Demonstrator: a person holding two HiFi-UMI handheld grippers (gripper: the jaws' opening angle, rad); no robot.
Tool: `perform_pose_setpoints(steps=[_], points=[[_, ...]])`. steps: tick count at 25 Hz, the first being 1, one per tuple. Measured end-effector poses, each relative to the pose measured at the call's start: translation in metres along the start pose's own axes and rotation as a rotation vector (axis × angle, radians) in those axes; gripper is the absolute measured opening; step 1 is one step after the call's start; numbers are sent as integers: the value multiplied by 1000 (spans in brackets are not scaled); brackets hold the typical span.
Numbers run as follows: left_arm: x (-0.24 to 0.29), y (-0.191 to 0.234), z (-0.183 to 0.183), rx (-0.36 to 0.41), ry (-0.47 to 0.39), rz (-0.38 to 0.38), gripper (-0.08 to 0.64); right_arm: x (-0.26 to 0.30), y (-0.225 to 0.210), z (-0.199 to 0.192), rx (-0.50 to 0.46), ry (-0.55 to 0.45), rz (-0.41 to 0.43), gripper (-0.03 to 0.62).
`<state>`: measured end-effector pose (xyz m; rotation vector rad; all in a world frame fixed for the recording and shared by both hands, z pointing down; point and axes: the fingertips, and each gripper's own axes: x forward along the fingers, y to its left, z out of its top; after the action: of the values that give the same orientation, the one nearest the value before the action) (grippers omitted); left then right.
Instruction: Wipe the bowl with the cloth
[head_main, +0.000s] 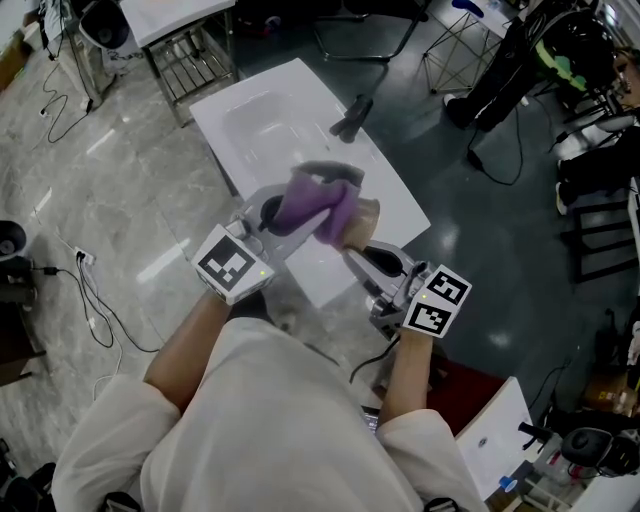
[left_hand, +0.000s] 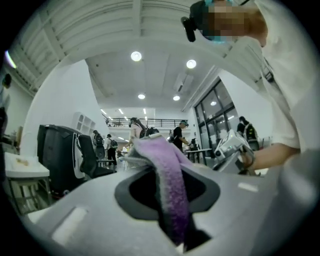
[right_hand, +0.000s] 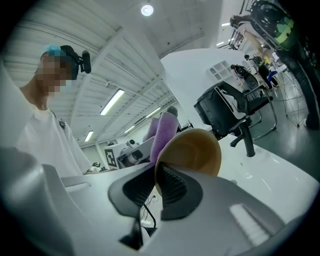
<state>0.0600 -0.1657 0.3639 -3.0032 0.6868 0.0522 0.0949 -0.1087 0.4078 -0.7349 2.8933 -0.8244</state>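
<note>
In the head view, both grippers are held up over a white table (head_main: 290, 100). My left gripper (head_main: 272, 213) is shut on a purple cloth (head_main: 318, 203), which drapes against a tan bowl (head_main: 366, 212). My right gripper (head_main: 358, 252) pinches the bowl's rim from below. In the left gripper view the cloth (left_hand: 169, 165) runs between the jaws of the left gripper (left_hand: 167, 205). In the right gripper view the bowl (right_hand: 195, 150) stands tilted, its rim clamped in the right gripper (right_hand: 156, 181), with the cloth (right_hand: 164, 131) just behind it.
A black object (head_main: 350, 118) lies on the table's far right part. A wire rack (head_main: 195, 58) stands beyond the table, and cables (head_main: 95, 300) trail on the floor at left. A black office chair (right_hand: 232, 112) shows in the right gripper view. People stand in the background.
</note>
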Motion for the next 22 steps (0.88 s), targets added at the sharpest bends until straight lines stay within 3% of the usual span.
perform_pose_setpoints(steps=[8, 17, 22], points=[[5, 17, -26, 99, 112, 60, 92, -3, 23, 3, 4, -20, 119, 25], [3, 11, -51, 151, 204, 29, 92, -6, 9, 7, 58, -48, 64, 23], [-3, -6, -58, 114, 213, -5, 92, -9, -1, 15, 85, -98, 10, 20]])
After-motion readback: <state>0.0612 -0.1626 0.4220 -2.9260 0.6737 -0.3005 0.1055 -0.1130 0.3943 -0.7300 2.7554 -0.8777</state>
